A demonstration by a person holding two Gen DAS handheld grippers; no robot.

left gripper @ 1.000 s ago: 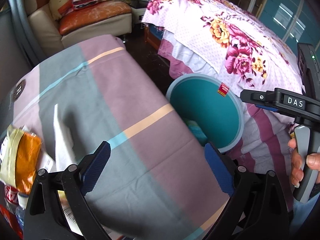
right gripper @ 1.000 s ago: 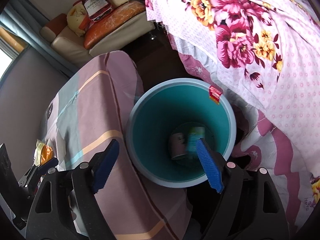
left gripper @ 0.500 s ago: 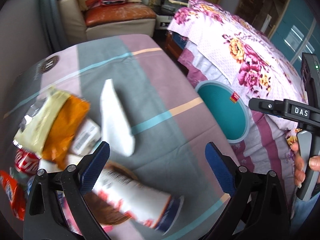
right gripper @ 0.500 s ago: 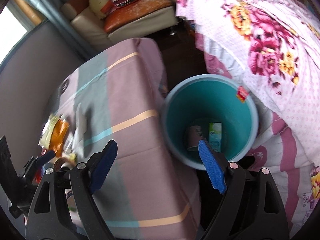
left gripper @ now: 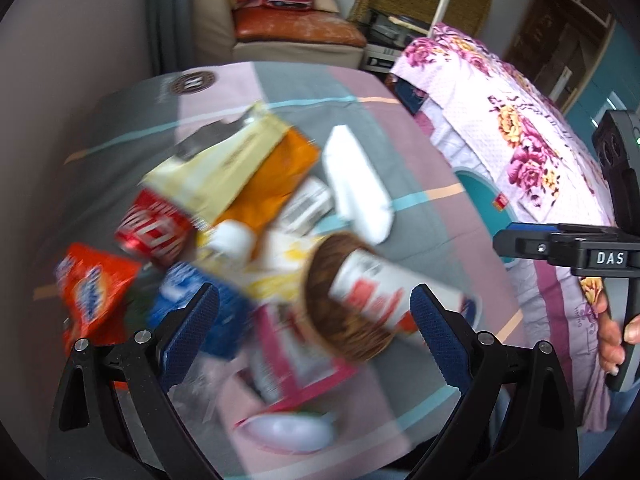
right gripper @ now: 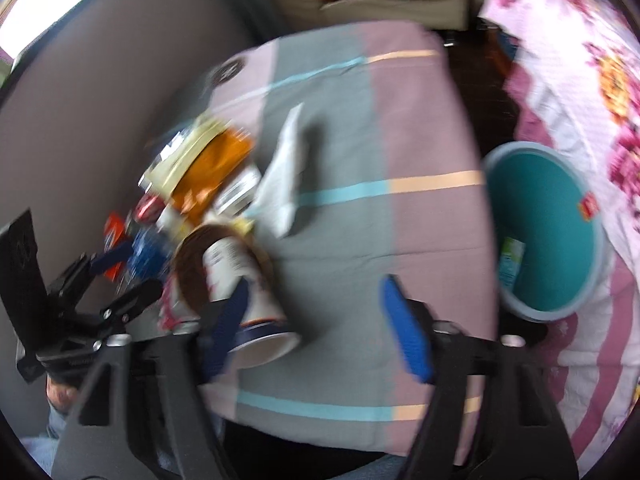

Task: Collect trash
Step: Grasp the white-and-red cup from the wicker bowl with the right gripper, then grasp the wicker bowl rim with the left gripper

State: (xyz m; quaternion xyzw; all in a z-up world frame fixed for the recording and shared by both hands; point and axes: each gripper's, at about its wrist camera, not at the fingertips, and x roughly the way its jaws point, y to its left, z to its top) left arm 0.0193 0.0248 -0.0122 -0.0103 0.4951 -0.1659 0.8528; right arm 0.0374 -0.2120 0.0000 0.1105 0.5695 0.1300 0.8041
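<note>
A heap of trash lies on the striped tablecloth (left gripper: 400, 152): a paper cup (left gripper: 360, 300) on its side, a red cola can (left gripper: 156, 228), an orange snack bag (left gripper: 92, 292), a blue packet (left gripper: 216, 320), a yellow-orange bag (left gripper: 240, 176) and white paper (left gripper: 356, 184). My left gripper (left gripper: 312, 320) hovers open over the cup and pink wrapper (left gripper: 292, 360), holding nothing. My right gripper (right gripper: 320, 312) is above bare cloth just right of the cup (right gripper: 236, 280); its jaws are closing with nothing between them. The teal bin (right gripper: 560, 184) stands on the floor at the right, a green-white carton (right gripper: 510, 260) inside.
A bed with a floral cover (left gripper: 520, 140) runs along the right, close behind the bin (left gripper: 480, 196). A sofa with cushions (left gripper: 288, 36) stands at the back. A grey wall (right gripper: 100, 92) borders the table's left side. A hand (left gripper: 616, 344) holds the right gripper's handle.
Both views have swung left from the bin to the trash heap on the table. The right gripper's jaws stand narrower than before. Both frames are motion-blurred.
</note>
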